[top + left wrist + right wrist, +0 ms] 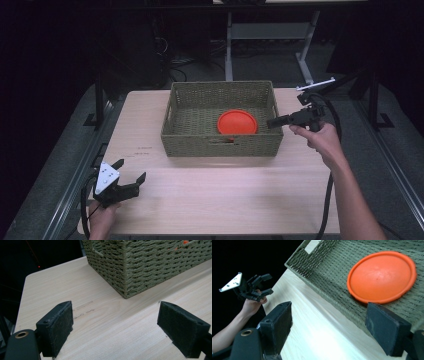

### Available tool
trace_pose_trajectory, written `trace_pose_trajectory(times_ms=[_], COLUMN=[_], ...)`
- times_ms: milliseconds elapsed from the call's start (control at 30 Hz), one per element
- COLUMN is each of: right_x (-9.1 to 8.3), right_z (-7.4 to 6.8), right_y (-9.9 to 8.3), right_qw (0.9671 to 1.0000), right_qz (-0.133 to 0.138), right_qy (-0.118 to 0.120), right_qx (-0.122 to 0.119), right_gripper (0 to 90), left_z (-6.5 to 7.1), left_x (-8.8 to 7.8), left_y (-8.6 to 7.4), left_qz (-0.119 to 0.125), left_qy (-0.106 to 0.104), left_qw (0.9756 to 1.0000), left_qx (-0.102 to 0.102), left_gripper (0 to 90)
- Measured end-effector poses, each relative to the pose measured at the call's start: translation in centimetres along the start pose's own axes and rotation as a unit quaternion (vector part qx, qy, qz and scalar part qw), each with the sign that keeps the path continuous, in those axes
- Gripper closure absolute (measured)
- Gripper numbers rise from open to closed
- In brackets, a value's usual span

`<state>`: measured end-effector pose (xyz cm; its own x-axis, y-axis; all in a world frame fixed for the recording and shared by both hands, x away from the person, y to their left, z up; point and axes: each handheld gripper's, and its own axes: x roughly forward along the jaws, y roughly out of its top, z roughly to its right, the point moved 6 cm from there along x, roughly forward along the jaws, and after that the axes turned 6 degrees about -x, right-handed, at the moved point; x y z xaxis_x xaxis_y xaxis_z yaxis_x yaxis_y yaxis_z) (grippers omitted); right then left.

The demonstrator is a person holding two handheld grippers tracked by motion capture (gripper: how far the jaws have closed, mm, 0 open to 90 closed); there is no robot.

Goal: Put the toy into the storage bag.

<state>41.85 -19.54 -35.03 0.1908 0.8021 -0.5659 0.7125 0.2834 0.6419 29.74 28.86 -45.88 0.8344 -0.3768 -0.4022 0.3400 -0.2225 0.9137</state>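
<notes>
A green woven basket stands at the back middle of the light wooden table. An orange round dish lies inside it near the front wall, and the right gripper view looks down on this dish from the basket's rim. My right gripper is open and empty, its jaws straddling the basket's right wall. My left gripper rests low at the table's front left corner, open and empty. In its own view, the left gripper faces the basket's corner.
Faint marks show on the tabletop left of the basket. A metal table frame stands on the dark floor behind. Rails run along both sides of the table. In the right gripper view, the left gripper shows far off.
</notes>
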Motion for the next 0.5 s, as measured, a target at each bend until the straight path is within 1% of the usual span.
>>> trace_pose_trajectory(times_ms=[167,233,300,500], right_x=[-0.5,-0.6,-0.8,-1.0], right_z=[0.0,-0.1,-0.1,-0.2], right_y=[-1.2,-1.5,-2.2,-3.5], right_qw=[1.0000,1.0000,0.9999,0.9999], right_qz=[0.002,0.002,0.007,0.007], right_qy=[0.000,0.002,0.009,0.009], right_qx=[0.001,0.002,-0.001,0.001], right_gripper=[21.1,21.1,21.1,21.1], left_z=[0.0,0.0,0.1,0.1], left_x=[0.0,0.0,0.0,0.0], left_y=[0.0,0.0,0.0,0.0], left_qz=[0.000,0.000,0.000,-0.001], left_qy=[0.001,0.000,0.000,0.000], left_qw=[1.0000,1.0000,1.0000,1.0000], left_qx=[0.002,0.003,0.001,0.005], left_gripper=[12.7,12.7,12.7,12.7])
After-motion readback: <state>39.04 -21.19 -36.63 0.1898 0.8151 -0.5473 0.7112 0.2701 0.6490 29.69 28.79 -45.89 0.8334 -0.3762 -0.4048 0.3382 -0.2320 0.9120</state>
